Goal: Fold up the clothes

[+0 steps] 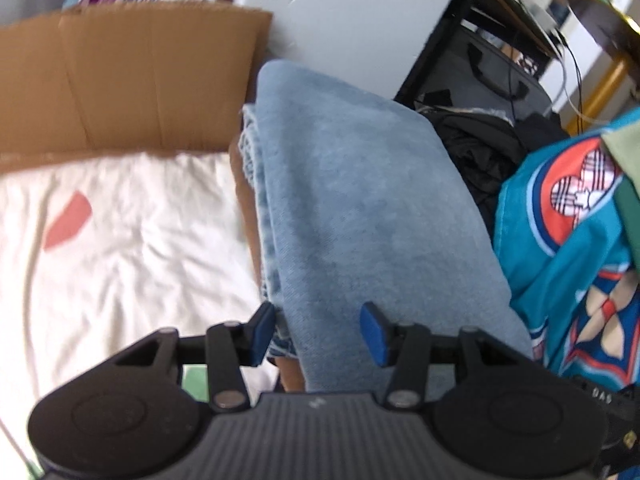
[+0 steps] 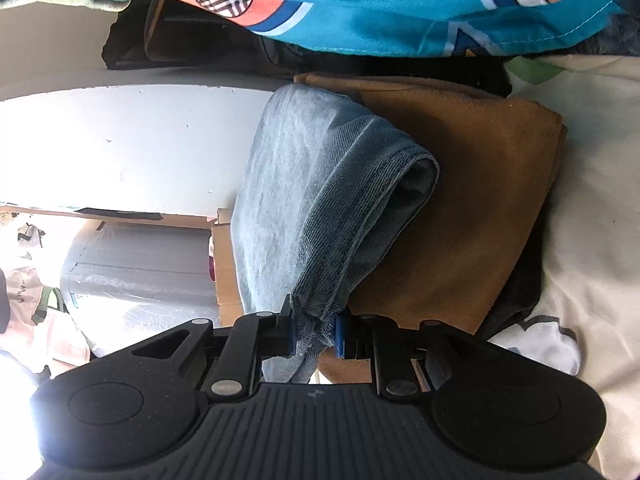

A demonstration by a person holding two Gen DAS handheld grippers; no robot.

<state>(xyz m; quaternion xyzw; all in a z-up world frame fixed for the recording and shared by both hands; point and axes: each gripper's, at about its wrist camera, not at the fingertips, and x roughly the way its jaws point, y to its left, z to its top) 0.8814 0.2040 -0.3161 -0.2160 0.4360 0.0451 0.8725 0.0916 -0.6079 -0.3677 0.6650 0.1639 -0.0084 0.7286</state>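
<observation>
Folded light-blue jeans [image 1: 360, 200] lie on top of a folded brown garment [image 1: 246, 208] on a white sheet [image 1: 120, 260]. My left gripper [image 1: 318, 332] hovers open over the near end of the jeans, its blue pads [image 1: 374, 336] apart, with denim below and between them. In the right wrist view, the right gripper [image 2: 314, 334] is shut on a hemmed corner of the jeans [image 2: 320, 184] and holds that fold raised off the brown garment [image 2: 480, 200].
A teal patterned garment [image 1: 568, 220] is piled to the right, next to black clothes [image 1: 480, 148]. A cardboard sheet [image 1: 120, 80] and a white panel [image 1: 352, 20] stand behind the bed. Shelves with bags and cables sit at the far right.
</observation>
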